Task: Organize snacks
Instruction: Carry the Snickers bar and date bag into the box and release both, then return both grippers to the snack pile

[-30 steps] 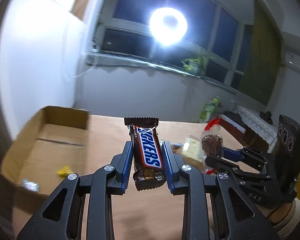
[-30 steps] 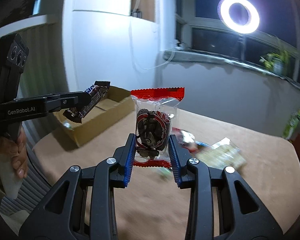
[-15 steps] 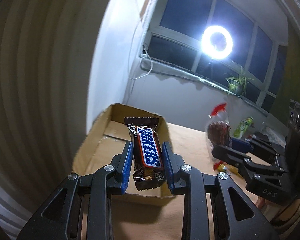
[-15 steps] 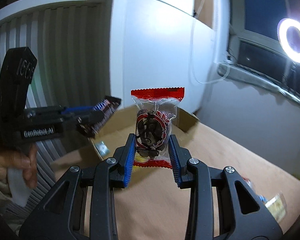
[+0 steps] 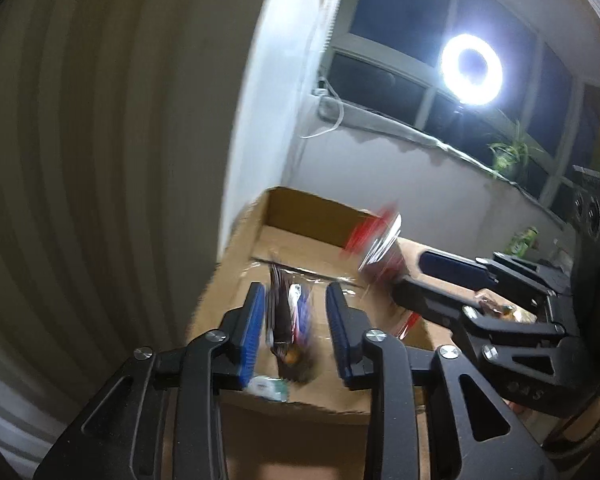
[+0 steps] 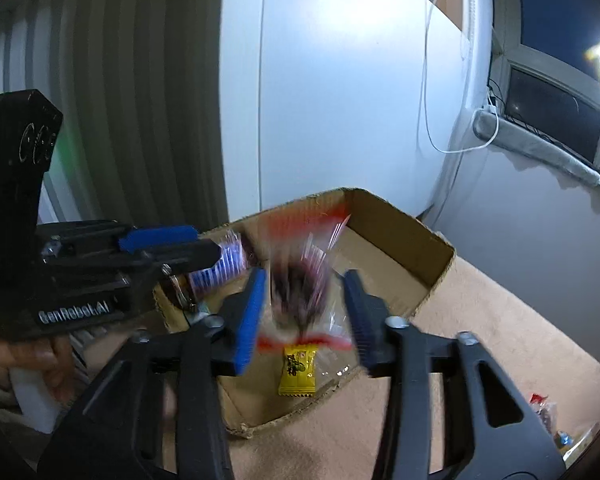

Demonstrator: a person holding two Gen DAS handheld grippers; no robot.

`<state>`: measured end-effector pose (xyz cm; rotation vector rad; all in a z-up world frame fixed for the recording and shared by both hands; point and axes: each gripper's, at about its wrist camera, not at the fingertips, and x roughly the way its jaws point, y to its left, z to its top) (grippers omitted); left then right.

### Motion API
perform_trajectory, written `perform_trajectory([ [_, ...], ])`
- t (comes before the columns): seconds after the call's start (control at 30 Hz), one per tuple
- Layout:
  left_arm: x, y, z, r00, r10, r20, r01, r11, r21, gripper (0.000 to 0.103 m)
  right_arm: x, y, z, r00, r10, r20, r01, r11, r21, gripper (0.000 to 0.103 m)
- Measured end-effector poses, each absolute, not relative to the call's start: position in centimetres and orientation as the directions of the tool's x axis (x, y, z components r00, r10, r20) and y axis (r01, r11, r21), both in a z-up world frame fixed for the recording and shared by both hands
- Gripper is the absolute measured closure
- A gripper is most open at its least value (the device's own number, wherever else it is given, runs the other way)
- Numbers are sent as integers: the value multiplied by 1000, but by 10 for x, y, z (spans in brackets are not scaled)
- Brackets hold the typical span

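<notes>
Cardboard box (image 5: 300,216) sits on the tan table (image 6: 500,340), both my grippers over it. Left gripper (image 5: 296,336): fingers spread w/ gaps either side of the chocolate bar (image 5: 290,320), which is blurred between them above the box floor. Right gripper (image 6: 306,316): fingers also apart, red-edged clear snack packet (image 6: 300,280) blurred between them, not pinched. Yellow candy (image 6: 296,370) lies inside the box near its front wall. More snacks (image 6: 544,408) on the table, well apart from the box.
</notes>
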<state>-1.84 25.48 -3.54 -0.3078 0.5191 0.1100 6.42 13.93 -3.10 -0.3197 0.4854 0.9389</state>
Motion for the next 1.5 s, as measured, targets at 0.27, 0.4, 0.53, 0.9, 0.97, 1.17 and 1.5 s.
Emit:
perform_trajectory([
  [0.27,-41,260,-28,882,56,-468,-206,939,-276,39,31,109,-33,559,675,-482,-803,585,-111,35],
  [0.4,-33,253,-23,885,51,-462,-200,939,-279,36,16,97,-33,577,674,-461,-789,606,-102,30],
  [0.53,-33,241,-19,885,22,-465,-170,945,-279,36,4,81,-35,590,663,-460,-772,630,-82,26],
  [0.9,-18,167,-2,870,-62,-489,-40,980,-195,32,-9,1,-51,646,605,-466,-698,715,-40,20],
  [0.97,-16,154,0,865,-78,-496,-18,983,-185,32,-9,-18,-54,655,596,-465,-682,731,-24,20],
  [1.17,-4,104,0,839,-147,-523,79,986,-149,32,-10,-68,-60,693,555,-459,-626,780,-3,20],
  [1.5,14,37,-23,762,-239,-602,190,971,-145,32,2,-157,-82,733,450,-510,-499,865,45,19],
])
